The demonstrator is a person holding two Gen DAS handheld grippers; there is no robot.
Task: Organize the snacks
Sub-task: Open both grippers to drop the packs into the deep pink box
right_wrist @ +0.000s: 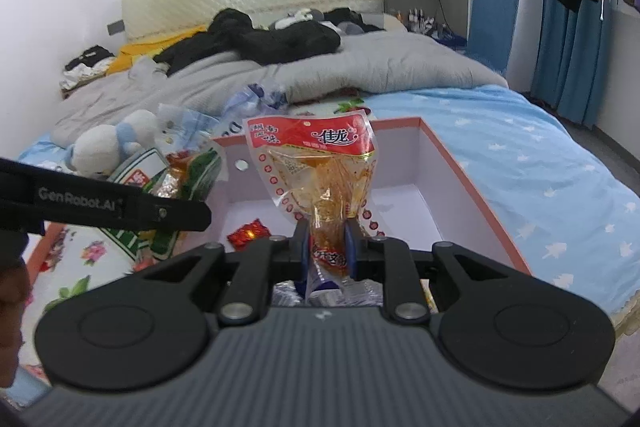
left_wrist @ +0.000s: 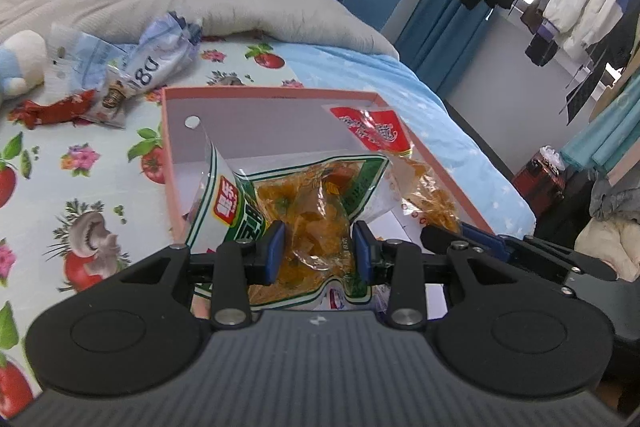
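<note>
My left gripper [left_wrist: 319,245] is shut on a green-edged snack bag [left_wrist: 304,203] full of orange pieces, held over the near side of a pink-rimmed white box [left_wrist: 256,91] on the bed. My right gripper [right_wrist: 327,241] is shut on a clear snack bag with a red top [right_wrist: 316,163], upright above the same box [right_wrist: 460,163]. That red-topped bag [left_wrist: 376,133] also shows in the left wrist view, with the right gripper's arm [left_wrist: 500,247] beside it. A small red packet [right_wrist: 249,233] lies on the box floor. The left gripper's arm [right_wrist: 104,207] and its green bag [right_wrist: 188,179] appear at left.
On the fruit-print sheet left of the box lie a red wrapper [left_wrist: 56,111], a small brown packet [left_wrist: 114,99] and blue-white bags [left_wrist: 160,55]. A plush toy [right_wrist: 112,143] sits near them. A grey quilt [left_wrist: 240,7] with black clothes lies behind. The bed's edge drops off at right.
</note>
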